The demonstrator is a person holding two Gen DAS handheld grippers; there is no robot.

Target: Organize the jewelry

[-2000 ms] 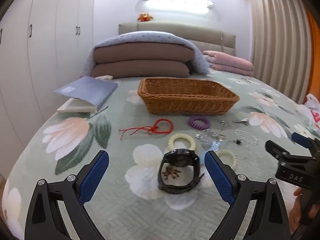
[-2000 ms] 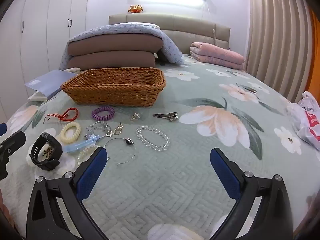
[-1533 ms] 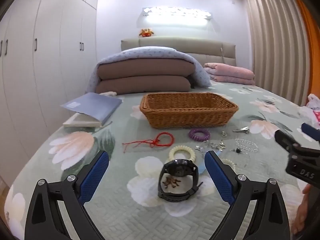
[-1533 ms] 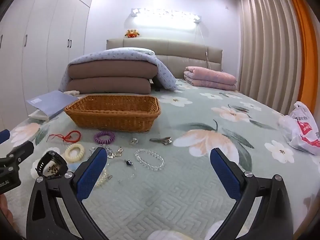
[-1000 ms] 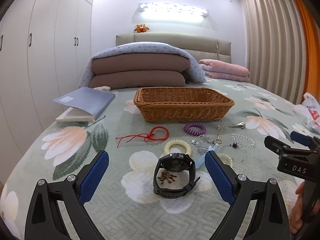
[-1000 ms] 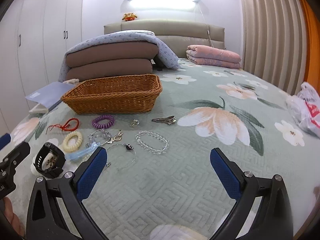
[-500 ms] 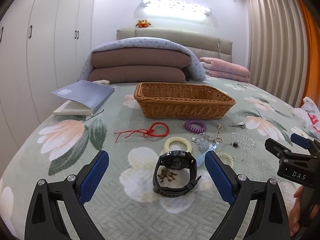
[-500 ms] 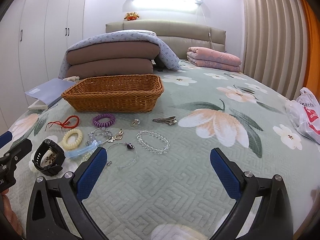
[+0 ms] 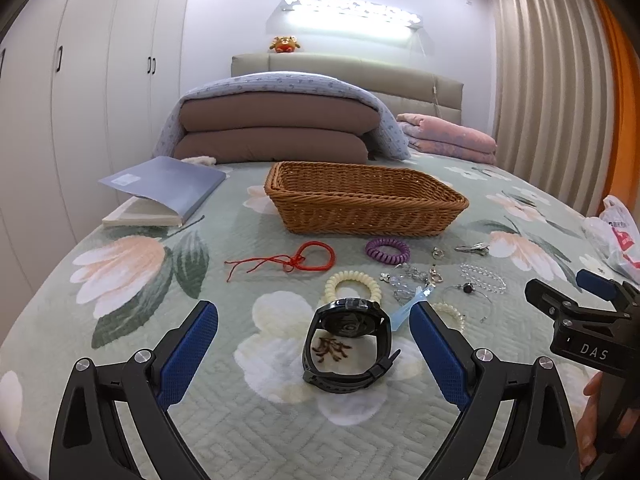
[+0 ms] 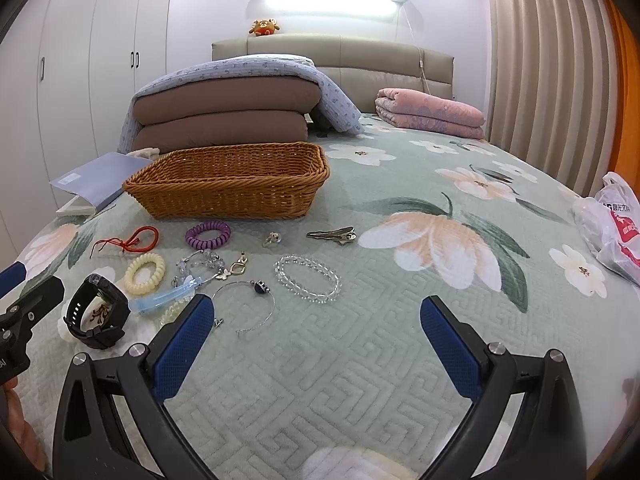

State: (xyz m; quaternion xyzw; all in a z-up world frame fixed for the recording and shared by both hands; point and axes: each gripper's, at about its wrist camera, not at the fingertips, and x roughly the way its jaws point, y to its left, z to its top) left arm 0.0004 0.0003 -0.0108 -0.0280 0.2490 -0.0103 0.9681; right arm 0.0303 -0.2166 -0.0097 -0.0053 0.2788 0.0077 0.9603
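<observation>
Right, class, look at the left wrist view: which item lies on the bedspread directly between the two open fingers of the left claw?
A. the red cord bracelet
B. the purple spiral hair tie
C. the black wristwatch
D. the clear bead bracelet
C: the black wristwatch lies between the blue pads of the open left claw, while the other pieces lie farther off, toward the wicker basket.

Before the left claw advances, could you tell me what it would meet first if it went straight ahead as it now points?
Most likely the black watch, lying on the bedspread between the open left claw's fingers. Depth is uncertain, but nothing shows nearer.
</observation>
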